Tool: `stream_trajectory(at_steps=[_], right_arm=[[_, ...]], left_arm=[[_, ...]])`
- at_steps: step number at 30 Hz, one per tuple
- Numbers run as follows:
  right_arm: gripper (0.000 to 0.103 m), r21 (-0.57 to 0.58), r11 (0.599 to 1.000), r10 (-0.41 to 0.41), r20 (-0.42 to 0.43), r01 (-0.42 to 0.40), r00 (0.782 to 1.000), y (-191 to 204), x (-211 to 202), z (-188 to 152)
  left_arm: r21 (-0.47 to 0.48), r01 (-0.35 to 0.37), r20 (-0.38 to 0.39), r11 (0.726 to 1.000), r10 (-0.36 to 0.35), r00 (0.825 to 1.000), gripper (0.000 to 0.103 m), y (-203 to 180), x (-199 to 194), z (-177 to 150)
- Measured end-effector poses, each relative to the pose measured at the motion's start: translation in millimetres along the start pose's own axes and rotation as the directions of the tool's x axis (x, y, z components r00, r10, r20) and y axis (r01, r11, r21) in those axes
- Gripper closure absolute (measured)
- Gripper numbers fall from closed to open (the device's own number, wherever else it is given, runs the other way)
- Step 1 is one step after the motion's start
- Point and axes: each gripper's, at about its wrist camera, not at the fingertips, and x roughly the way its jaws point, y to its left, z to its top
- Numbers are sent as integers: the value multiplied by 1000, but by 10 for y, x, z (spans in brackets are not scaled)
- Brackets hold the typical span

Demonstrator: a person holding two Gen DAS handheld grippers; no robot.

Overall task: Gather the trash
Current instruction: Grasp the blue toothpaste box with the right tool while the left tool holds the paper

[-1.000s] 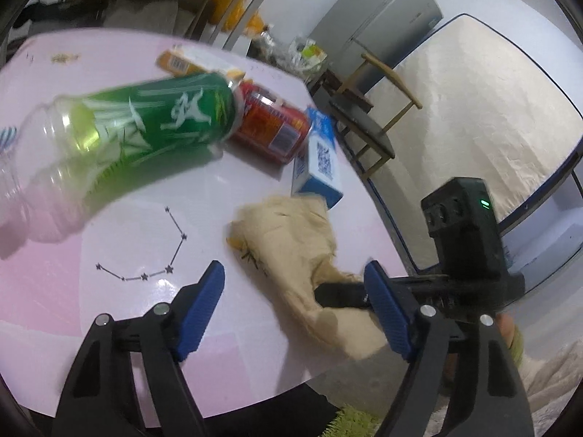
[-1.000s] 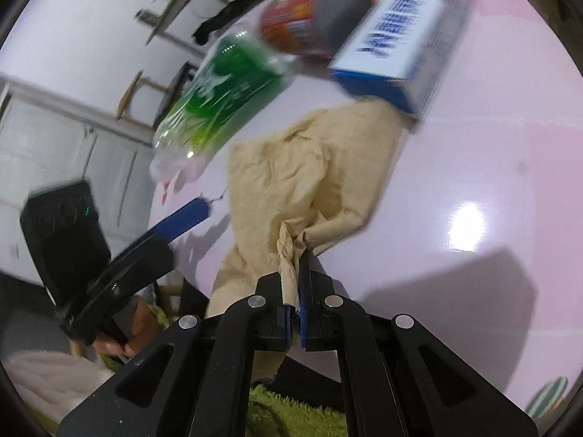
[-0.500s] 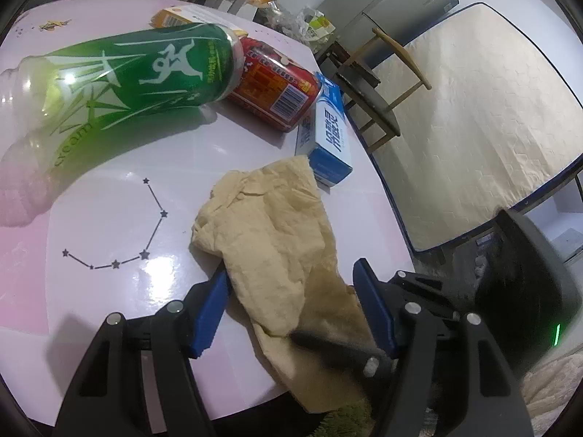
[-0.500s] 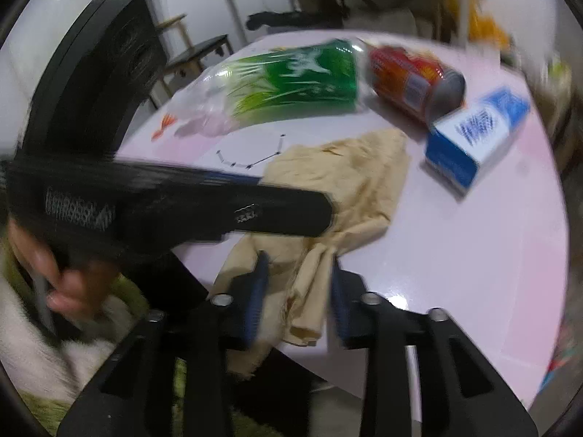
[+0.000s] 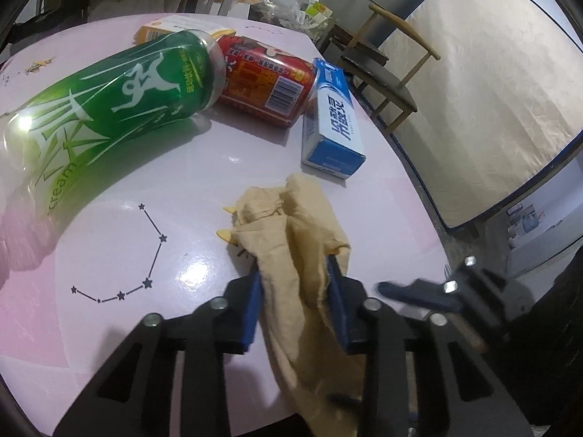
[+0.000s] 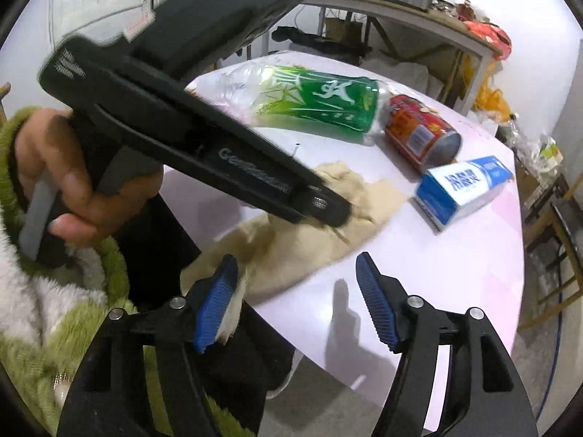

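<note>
A crumpled beige paper towel (image 5: 291, 240) lies at the near edge of the pink table (image 5: 116, 255). My left gripper (image 5: 293, 267) has its blue pads on both sides of the towel's bunched middle, jaws closing and pressing it. My right gripper (image 6: 295, 304) is opening; only a towel corner (image 6: 233, 309) brushes its left pad, and nothing is held. A green bottle (image 5: 109, 109), a red can (image 5: 266, 80) and a blue-white box (image 5: 335, 116) lie further back. In the right wrist view the left gripper's black arm (image 6: 320, 205) covers part of the towel (image 6: 328, 233).
An orange box (image 5: 175, 27) lies behind the bottle. A wooden chair (image 5: 386, 73) and a mattress (image 5: 492, 109) stand beyond the table's right side. A person's hand (image 6: 54, 182) in a green fluffy sleeve holds the left gripper. A cluttered bench (image 6: 400, 18) is at the back.
The right gripper let go of the towel, opened, rolled and drew back. The left gripper moved over the towel and closed in on it, bunching it up.
</note>
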Motion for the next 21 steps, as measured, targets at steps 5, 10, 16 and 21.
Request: stream_trajectory(at_steps=[5, 10, 16, 21], right_arm=[[34, 115, 992, 54, 5, -55, 999, -479, -262, -34], [28, 443, 895, 29, 65, -55, 997, -1395, -430, 143], [27, 721, 692, -29, -11, 28, 1000, -2122, 48, 443], [28, 803, 593, -14, -67, 62, 998, -2420, 549, 585]], left_arm=[[-6, -7, 6, 1000, 7, 1000, 88, 72, -12, -22], [-25, -2, 15, 1000, 3, 1000, 93, 132, -22, -56], [-32, -27, 37, 999, 28, 999, 94, 153, -66, -104], [-29, -48, 52, 998, 50, 997, 94, 154, -91, -132]])
